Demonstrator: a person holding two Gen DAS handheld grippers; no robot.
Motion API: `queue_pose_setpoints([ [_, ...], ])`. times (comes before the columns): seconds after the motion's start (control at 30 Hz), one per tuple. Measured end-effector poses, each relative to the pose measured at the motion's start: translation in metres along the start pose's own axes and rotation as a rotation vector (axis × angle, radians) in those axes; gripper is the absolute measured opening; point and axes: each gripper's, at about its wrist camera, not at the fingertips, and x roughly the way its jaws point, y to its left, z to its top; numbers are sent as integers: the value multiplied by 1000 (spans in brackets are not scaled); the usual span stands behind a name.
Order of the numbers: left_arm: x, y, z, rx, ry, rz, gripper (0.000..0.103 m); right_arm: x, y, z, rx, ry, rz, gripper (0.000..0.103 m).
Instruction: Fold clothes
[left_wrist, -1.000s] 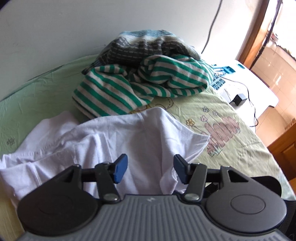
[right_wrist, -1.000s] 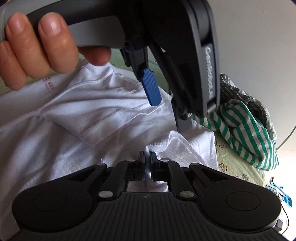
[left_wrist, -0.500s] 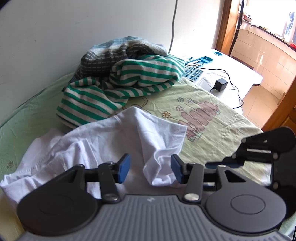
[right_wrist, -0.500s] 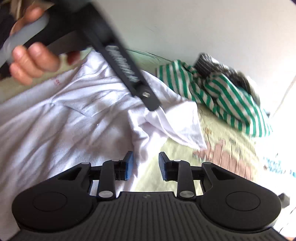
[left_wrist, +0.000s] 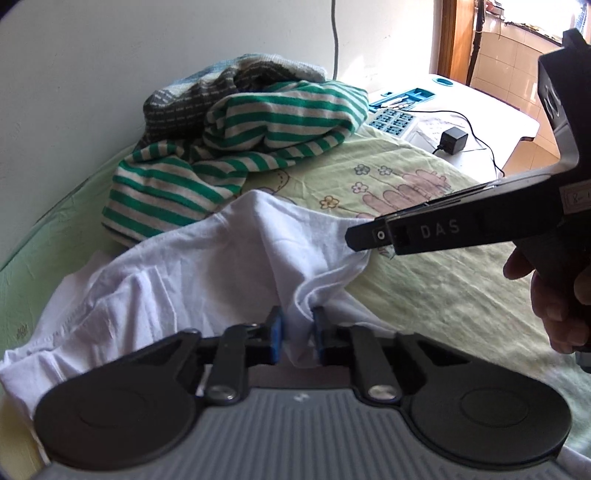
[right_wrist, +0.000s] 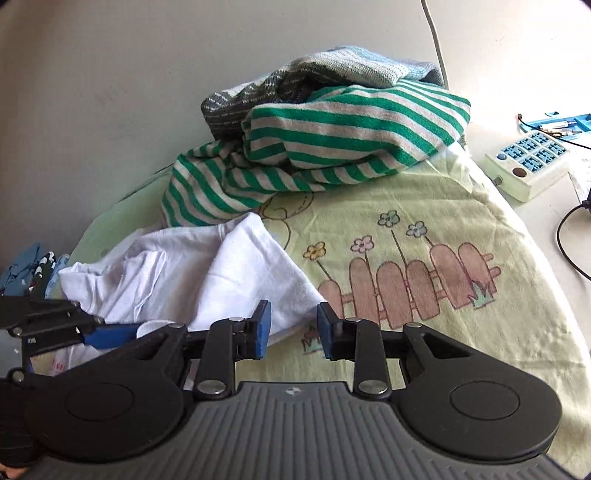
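— What is changing on the bed (right_wrist: 461, 229) right now?

— The two grippers are trading the white shirt (left_wrist: 207, 280). A second ago the right gripper (right_wrist: 293, 328) was clenched on a fold of it and the left gripper (left_wrist: 298, 338) was standing wide; now the left one is clenching a bunched edge of the shirt between its blue pads (left_wrist: 275, 338), and the right one is standing released, nothing between its fingers, over the sheet just beside the shirt's corner.

— And the shirt itself?

— It is lying crumpled on the green sheet, in front of the striped green garment (right_wrist: 325, 147) and the grey knit (right_wrist: 321, 77) piled by the wall.

— What does that mean for the folding?

— I am judging it as a regrip: the left is anchoring the cloth while the right is probably heading for a second hold to spread it. No fold is made yet.
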Motion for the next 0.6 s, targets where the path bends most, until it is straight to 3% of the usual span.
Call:
queue_pose_setpoints([
  [0.07,-1,3,-3,-27,-15,17,4,5,3,1,-5,-16,-12,27],
  [0.13,-7,4,-4,-52,-43,40,4,8,3,2,-5,-23,-21,7],
  [0.17,-11,4,-4,-63,-56,50,4,9,1,3,-1,-22,-22,4],
  [0.27,-28,3,-4,-81,-100,87,3,8,1,10,18,-20,5,4],
  [0.4,-57,18,-11,-175,-147,124,3,-7,23,39,-6,-49,125,4],
  [0.6,-91,61,-39,-309,-187,170,3,6,92,79,24,-28,304,3],
])
